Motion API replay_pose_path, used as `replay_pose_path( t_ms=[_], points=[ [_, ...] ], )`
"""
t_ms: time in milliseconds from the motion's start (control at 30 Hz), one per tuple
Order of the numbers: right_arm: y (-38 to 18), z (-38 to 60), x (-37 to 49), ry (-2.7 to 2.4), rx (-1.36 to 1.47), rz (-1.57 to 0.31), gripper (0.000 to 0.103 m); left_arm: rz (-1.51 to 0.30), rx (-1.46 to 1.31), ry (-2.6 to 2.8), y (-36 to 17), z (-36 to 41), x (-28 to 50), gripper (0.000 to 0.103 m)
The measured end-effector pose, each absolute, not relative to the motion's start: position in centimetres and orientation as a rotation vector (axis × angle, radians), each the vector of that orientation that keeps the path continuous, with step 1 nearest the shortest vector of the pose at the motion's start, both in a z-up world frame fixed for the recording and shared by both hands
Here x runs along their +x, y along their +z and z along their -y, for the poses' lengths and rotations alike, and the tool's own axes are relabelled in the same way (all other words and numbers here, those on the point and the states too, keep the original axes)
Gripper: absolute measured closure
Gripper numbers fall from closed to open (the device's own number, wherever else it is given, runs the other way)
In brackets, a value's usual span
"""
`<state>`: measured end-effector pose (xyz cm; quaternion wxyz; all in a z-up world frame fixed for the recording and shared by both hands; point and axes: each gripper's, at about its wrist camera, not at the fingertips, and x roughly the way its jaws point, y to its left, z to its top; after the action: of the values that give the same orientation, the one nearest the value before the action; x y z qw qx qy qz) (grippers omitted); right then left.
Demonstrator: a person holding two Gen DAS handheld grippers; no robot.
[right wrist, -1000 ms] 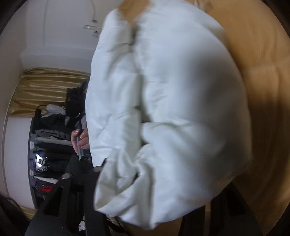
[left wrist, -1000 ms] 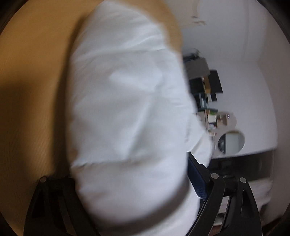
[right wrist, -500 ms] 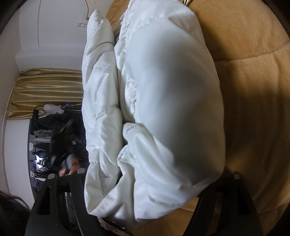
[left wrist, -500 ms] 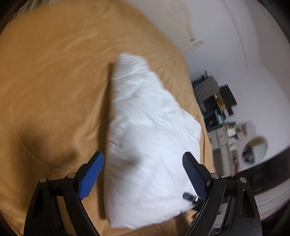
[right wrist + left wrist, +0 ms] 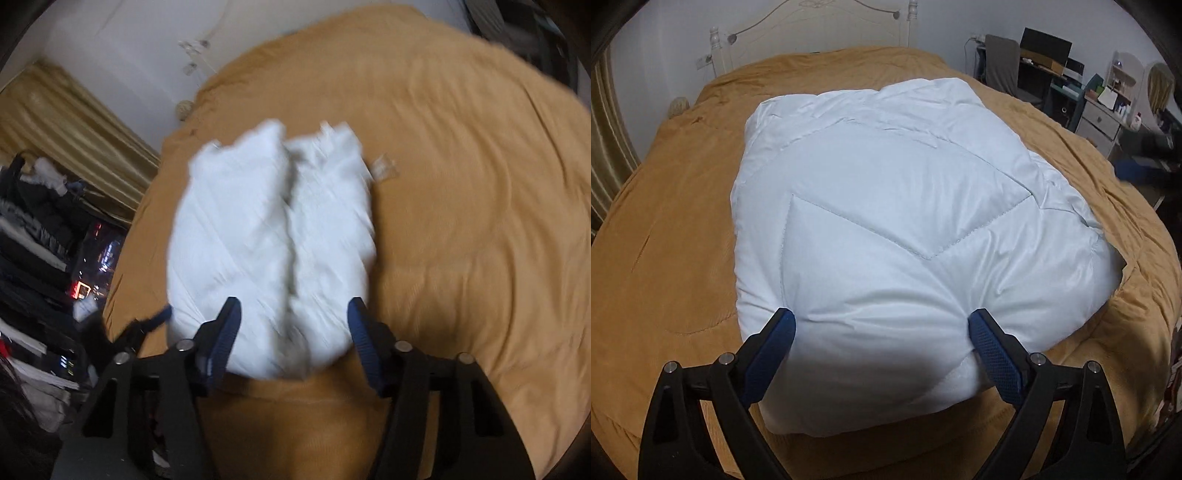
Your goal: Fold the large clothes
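Broadly, the scene was taken up by a bed spread with a tan cover (image 5: 676, 229), backed by a white headboard (image 5: 812, 26) set against the wall. On the middle of that cover a white padded garment (image 5: 886, 221) was laid, folded into a thick quilted bundle; in the right wrist view it (image 5: 269, 240) was seen, blurred, as two puffed halves divided by a seam running away from the camera. A rack of dark hanging clothes (image 5: 33, 236) was seen beside the bed in that view, with a gold curtain (image 5: 70, 122) behind it, and a cluttered desk (image 5: 1052, 70) was seen on the other side in the left wrist view. The left gripper (image 5: 882, 328) was held over the near edge of the bundle, its jaws wide and opening; whether the blue pads (image 5: 993, 354) touched the fabric could not be told. The right gripper (image 5: 293, 314) was held above the near end of the garment, its jaws parted but closing, with nothing pinched between them.
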<state>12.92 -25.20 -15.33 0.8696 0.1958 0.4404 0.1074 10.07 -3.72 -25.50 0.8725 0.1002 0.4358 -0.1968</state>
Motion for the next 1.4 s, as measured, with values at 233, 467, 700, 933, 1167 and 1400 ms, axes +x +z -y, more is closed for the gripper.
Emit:
replay_pose_path(
  t_ms=[233,467,700,933,1167,1400],
  points=[
    [-16.7,16.2,20.1,0.182,0.009,-0.996,0.053,-0.914,0.243,-0.417,-25.4,7.3,8.7,0.004],
    [-22.8,20.6,21.7,0.045,0.09,-1.219,0.042,-0.906,0.33,-0.453,-25.5,7.9,7.5,0.003],
    [-15.5,18.0,21.7,0.029,-0.014,-1.052,0.046,-0.947,0.273,-0.463,-25.6,7.0,8.9,0.002],
    [-19.7,16.0,30.8,-0.004,-0.032,-1.163,0.06,-0.944,0.272,-0.483,-25.5,6.6,9.4,0.002],
    [-24.5,26.1,32.6,-0.193,0.223,-1.258,0.06,-0.962,0.246,-0.513,-24.9,5.9,9.5,0.002],
    [-13.5,19.7,22.4,-0.036,0.073,-0.997,0.06,-1.033,-0.045,-0.596,-22.9,0.8,10.1,0.002]
  ],
)
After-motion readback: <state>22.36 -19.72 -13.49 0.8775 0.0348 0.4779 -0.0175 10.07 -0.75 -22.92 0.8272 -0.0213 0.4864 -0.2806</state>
